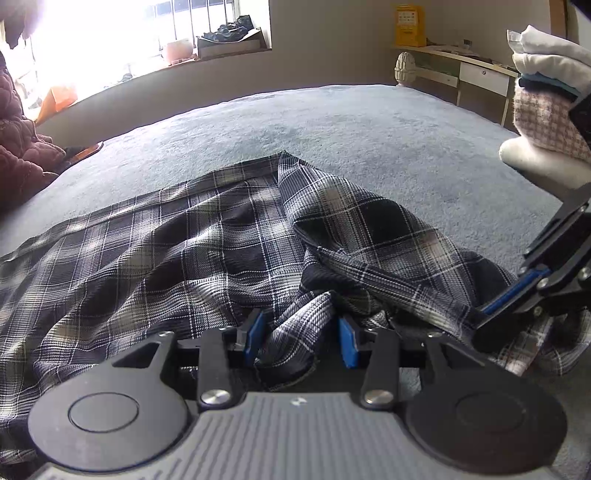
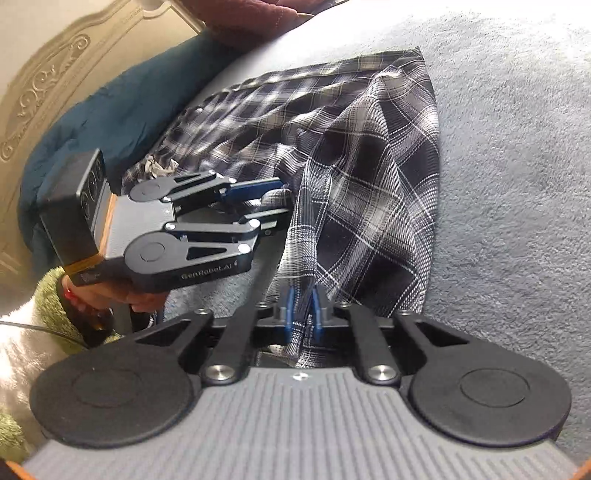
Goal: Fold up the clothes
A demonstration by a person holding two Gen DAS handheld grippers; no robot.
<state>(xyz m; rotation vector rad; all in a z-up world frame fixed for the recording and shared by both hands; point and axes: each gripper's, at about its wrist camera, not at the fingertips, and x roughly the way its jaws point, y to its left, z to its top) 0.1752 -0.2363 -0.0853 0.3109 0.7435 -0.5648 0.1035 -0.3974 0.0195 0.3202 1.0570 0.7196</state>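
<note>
A dark plaid shirt (image 1: 203,251) (image 2: 369,166) lies crumpled on the grey-blue bed cover (image 1: 332,122). My left gripper (image 1: 301,341) is open at the shirt's near edge. A bunched fold of cloth sits between its blue pads (image 1: 255,339), which stand well apart. In the right wrist view the left gripper (image 2: 273,201) reaches in from the left. My right gripper (image 2: 303,314) is shut on a hanging strip of the shirt, with its pads close together. In the left wrist view the right gripper (image 1: 484,317) bites the shirt's right side.
A stack of folded clothes (image 1: 546,92) rests at the far right of the bed. Behind it are a desk (image 1: 480,70) and a yellow box (image 1: 408,26). A maroon quilt (image 1: 18,147), a teal blanket (image 2: 110,110) and the headboard (image 2: 44,85) lie to the left. A hand (image 2: 110,295) in a green sleeve (image 2: 48,302) holds the left gripper.
</note>
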